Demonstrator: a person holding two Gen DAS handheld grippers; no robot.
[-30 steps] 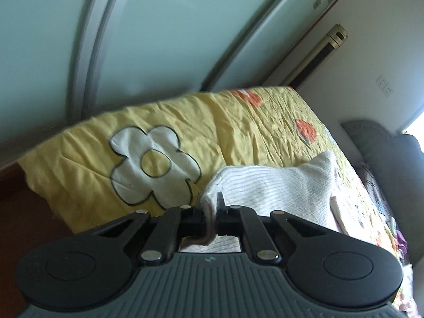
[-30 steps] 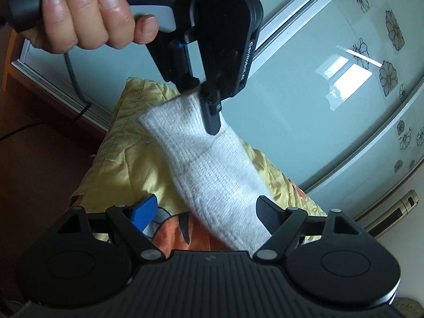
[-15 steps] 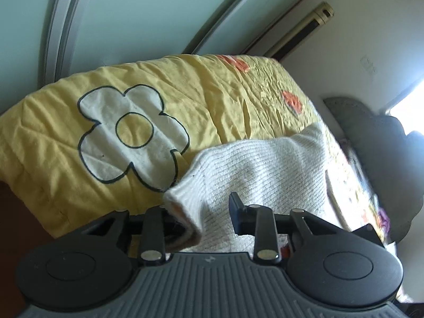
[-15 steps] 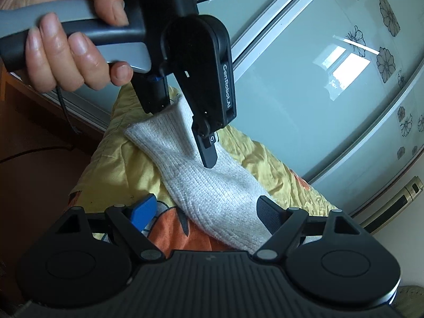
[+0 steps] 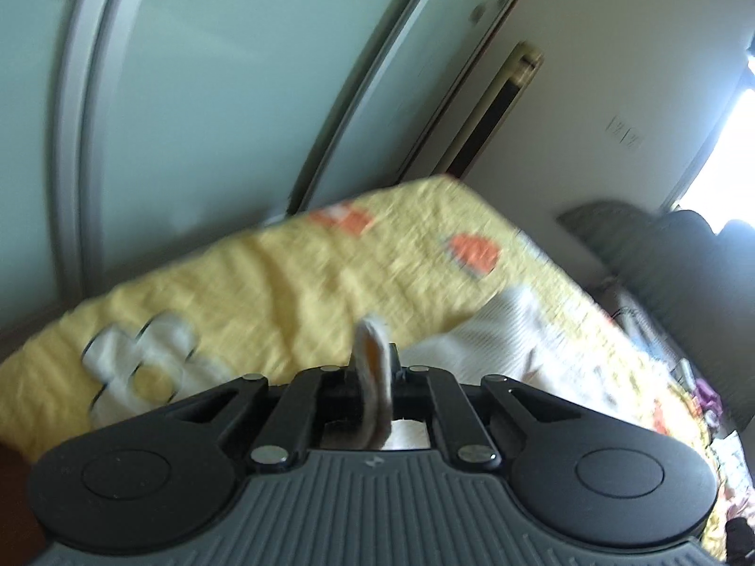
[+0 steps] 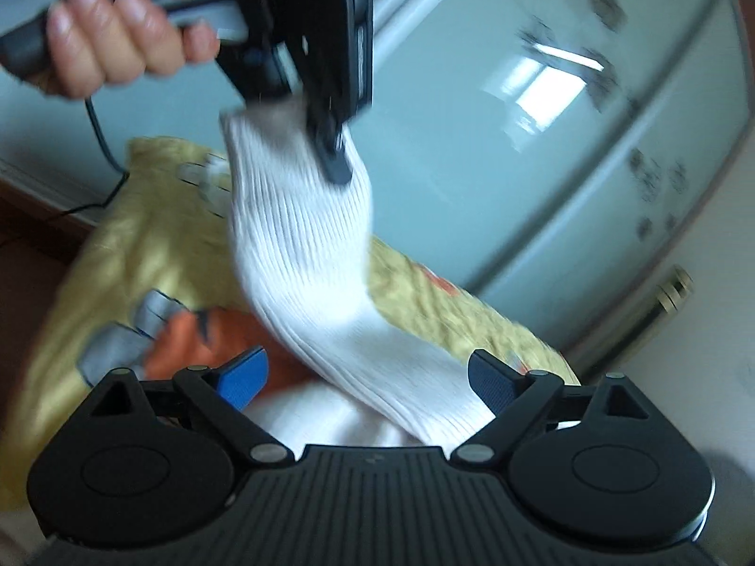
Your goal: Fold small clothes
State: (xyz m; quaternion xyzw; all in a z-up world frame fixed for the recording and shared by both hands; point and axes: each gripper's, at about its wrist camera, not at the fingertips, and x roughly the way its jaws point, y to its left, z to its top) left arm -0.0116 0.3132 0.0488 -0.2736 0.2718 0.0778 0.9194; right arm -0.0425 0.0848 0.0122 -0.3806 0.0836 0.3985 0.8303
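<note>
White knit: sock (image 5: 500, 344), ribbed; cuff edge up between the jaws in L wrist view.
L gripper (image 5: 373, 370): closed on cuff, prob. to lift it for folding.
R wrist view: sock (image 6: 306, 254) hangs from L gripper (image 6: 330, 141), runs down between the jaws.
R gripper (image 6: 365, 372): wide open, holds nothing; likely set to catch lower end.
Bedspread (image 6: 118, 254): yellow, beyond fingers.

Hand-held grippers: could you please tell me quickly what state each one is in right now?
Left hand-held gripper: closed on the white sock.
Right hand-held gripper: open, holding nothing.

Domestic bedroom — bed (image 5: 292, 273) under yellow flower-print quilt, sliding frosted-glass wardrobe doors (image 6: 542, 141), standing air conditioner (image 5: 500, 108) in the corner.
</note>
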